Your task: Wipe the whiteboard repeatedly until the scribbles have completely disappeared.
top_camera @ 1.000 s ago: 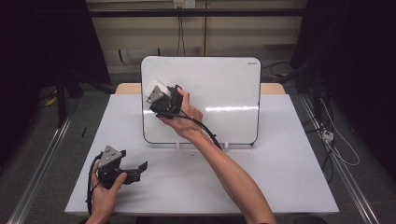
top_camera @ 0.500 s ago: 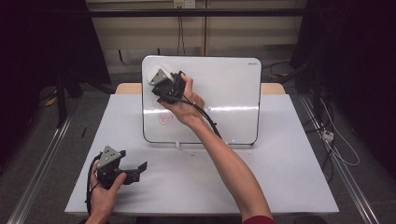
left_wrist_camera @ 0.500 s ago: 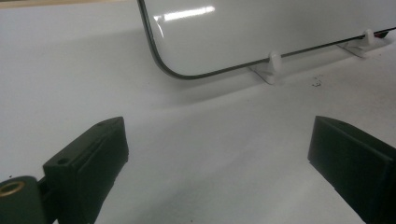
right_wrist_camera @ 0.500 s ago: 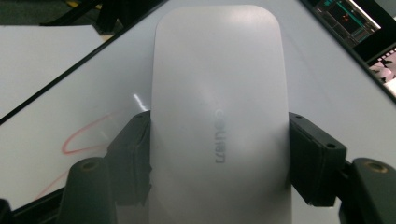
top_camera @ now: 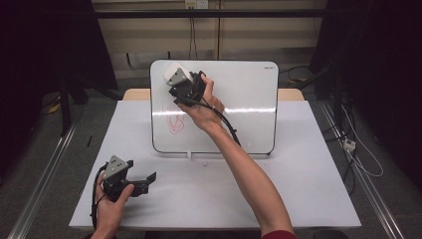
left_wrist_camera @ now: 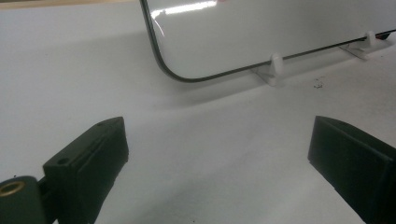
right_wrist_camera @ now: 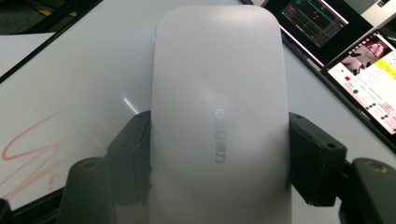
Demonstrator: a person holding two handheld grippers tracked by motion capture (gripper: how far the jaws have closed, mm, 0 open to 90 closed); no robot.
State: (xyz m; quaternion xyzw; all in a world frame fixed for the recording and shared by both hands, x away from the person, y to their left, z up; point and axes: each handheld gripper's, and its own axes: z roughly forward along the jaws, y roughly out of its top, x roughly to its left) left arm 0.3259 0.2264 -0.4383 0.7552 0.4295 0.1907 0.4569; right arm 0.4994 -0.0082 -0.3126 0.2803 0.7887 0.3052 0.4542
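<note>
**Eraser up on the whiteboard, red scribble not yet wiped**

My right gripper (top_camera: 175,78) has its jaws clamped on the two long sides of a white whiteboard eraser (right_wrist_camera: 219,116), and I hold it high against the upper left part of the whiteboard (top_camera: 244,114). In the right gripper view the eraser runs straight away from me between the jaws, its smooth back and faint lettering facing the camera. The red scribble (top_camera: 175,123) sits lower on the board, below the eraser and well apart from it; the same red strokes show at the left edge of the right gripper view (right_wrist_camera: 25,149).

My left gripper (top_camera: 130,181) rests low on the white bench (top_camera: 298,189), near the front left corner, jaws wide and holding nothing. In its own view the jaws gape over bare bench, with the board's rounded lower corner and one white stand foot (left_wrist_camera: 275,70) ahead.

What worries me from here:

- The board only leans on small clip-on feet. If I press hard during a downward stroke, I judge it could slide back or tip, since my left gripper is not bracing it.
- The eraser's shell looks slick and the jaws grip it only at mid-length, so drag against the board could twist it or pull it out.
- If the pad meets the board tilted, it may smear the red ink and leave streaks.
- My trailing cable (top_camera: 230,130) hangs across the board face and could drag through the ink.
</note>
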